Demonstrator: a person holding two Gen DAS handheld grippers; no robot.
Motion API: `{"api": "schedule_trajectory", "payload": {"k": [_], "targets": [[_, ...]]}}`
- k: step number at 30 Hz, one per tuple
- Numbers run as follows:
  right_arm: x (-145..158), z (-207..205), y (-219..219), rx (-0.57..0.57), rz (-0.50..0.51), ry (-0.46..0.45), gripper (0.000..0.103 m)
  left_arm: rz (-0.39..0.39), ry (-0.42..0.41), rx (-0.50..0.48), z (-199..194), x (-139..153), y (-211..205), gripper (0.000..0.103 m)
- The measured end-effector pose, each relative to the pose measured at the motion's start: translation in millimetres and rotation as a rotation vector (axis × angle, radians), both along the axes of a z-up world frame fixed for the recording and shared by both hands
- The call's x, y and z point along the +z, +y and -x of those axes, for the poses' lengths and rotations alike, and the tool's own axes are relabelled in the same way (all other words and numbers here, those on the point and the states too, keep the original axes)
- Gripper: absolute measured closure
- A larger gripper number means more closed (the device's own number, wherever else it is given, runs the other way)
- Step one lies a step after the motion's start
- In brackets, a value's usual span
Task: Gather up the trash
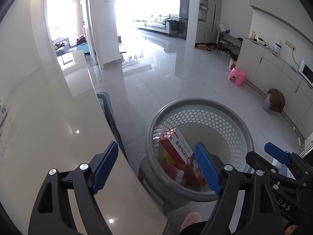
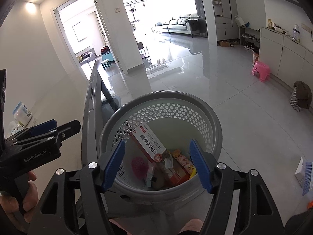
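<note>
A grey perforated trash basket (image 1: 240,123) stands on the floor beside the table; it also shows in the right wrist view (image 2: 215,121). Inside lie a red and white box (image 1: 180,146), also visible in the right wrist view (image 2: 150,145), a pink round item (image 2: 138,165), an orange packet (image 2: 182,160) and other wrappers. My left gripper (image 1: 156,168) is open and empty, spanning the table edge and the basket's left rim. My right gripper (image 2: 158,164) is open and empty above the basket.
A beige glossy table (image 1: 49,127) lies to the left, with bottles (image 2: 21,113) near the wall. A pink stool (image 1: 236,76), a covered basket (image 1: 274,100) and white cabinets (image 1: 273,66) stand at the right. A blue brush (image 2: 307,176) lies on the floor at right.
</note>
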State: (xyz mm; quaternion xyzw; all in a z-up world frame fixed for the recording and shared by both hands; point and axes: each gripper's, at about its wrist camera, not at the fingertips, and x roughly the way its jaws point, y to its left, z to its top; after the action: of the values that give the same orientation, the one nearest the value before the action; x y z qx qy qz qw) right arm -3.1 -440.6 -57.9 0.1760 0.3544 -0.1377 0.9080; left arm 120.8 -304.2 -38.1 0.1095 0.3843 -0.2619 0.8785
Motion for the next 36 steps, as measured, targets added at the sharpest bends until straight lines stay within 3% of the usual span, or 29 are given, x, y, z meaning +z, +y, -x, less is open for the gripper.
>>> {"api": "schedule_trajectory", "payload": {"k": [5, 10, 12, 36], "targets": [[5.7, 9.5, 14.6, -0.033, 0.042, 0.003, 0.027, -0.004, -0.022, 0.022, 8.4, 7.2, 12.4, 0.019], [11.8, 14.8, 22.8, -0.068, 0.056, 0.009, 0.026, -0.008, -0.053, 0.037, 22.2, 14.1, 25.4, 0.014], [12.5, 18.0, 26.9, -0.081, 0.054, 0.011, 0.024, -0.008, -0.065, 0.047, 25.3, 17.1, 29.3, 0.008], [26.4, 25.4, 45.4, -0.118, 0.083, 0.051, 0.022, 0.025, -0.098, 0.074, 41.8, 37.8, 51.7, 0.006]]}}
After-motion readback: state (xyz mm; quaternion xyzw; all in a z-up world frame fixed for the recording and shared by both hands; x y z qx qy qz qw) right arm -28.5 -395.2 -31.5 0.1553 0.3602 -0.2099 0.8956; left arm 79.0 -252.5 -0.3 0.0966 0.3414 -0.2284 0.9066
